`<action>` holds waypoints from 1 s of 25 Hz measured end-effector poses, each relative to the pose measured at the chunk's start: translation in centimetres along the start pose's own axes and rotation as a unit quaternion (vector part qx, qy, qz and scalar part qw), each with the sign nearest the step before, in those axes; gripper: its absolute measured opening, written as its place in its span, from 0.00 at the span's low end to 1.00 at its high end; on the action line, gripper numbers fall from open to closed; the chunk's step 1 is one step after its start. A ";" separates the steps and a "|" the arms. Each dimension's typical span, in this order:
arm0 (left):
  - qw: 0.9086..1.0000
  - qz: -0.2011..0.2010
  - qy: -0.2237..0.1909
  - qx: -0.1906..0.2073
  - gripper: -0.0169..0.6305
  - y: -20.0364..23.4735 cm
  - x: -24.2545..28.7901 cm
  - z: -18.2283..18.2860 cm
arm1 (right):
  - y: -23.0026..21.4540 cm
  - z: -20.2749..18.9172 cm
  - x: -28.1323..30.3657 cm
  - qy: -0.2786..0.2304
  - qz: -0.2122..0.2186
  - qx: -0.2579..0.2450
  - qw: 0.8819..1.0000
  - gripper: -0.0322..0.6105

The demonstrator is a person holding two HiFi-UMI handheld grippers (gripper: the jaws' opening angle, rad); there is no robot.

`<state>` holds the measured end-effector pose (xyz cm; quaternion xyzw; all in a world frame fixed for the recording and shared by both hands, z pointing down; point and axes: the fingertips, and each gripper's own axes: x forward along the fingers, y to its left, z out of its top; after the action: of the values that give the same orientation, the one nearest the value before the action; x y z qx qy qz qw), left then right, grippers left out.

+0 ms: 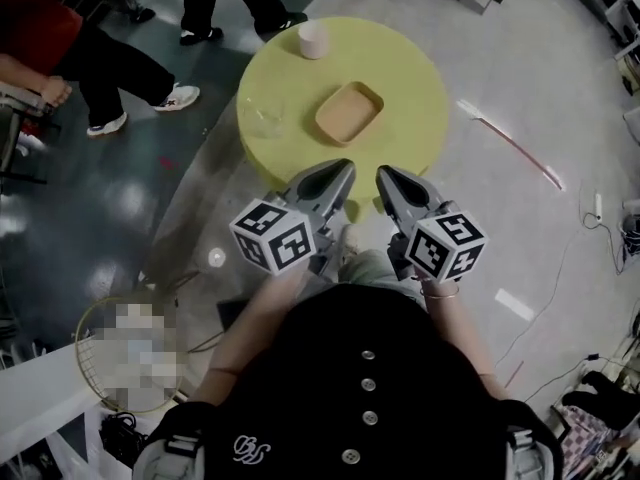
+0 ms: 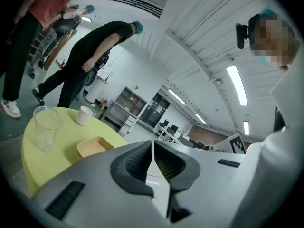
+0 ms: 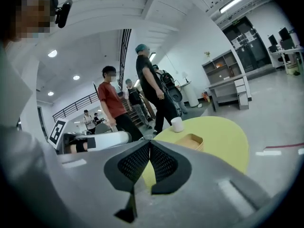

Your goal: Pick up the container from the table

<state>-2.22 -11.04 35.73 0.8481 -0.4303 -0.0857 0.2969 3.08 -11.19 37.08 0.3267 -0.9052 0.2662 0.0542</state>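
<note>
You are holding left claw and right claw clenched and empty, side by side, both near the container but short of it. The container is sitting mid-surface.

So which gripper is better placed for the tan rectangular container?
Probably left: the left gripper points almost straight at the tan rectangular container; the right gripper sits off to one side. Both shut, empty.

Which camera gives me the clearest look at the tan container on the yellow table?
The head view: it looks down on the tan container and shows its whole rim and empty inside. The left gripper view shows the container only low and side-on. The right gripper view shows it small and side-on.
</note>
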 end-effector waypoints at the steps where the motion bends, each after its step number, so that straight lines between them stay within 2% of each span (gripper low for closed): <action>1: 1.000 0.007 -0.003 -0.001 0.06 0.4 0.7 0.3 | -0.5 0.4 0.4 0.003 0.003 0.000 1.000 0.06; 8: 0.999 0.043 -0.017 -0.008 0.06 3.0 4.0 1.8 | -3.2 1.6 2.7 0.027 0.027 -0.005 0.999 0.06; 16: 0.997 0.069 -0.016 -0.025 0.06 5.3 5.0 1.7 | -4.9 1.8 4.1 0.035 0.021 0.007 0.999 0.06; 25: 0.996 0.079 -0.017 -0.024 0.06 7.1 5.8 2.8 | -6.2 1.8 5.4 0.041 0.008 0.028 0.999 0.06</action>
<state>-4.63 -20.01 38.20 0.8024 -0.4991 -0.0866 0.3156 2.83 -19.17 39.76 0.3095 -0.8972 0.3048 0.0798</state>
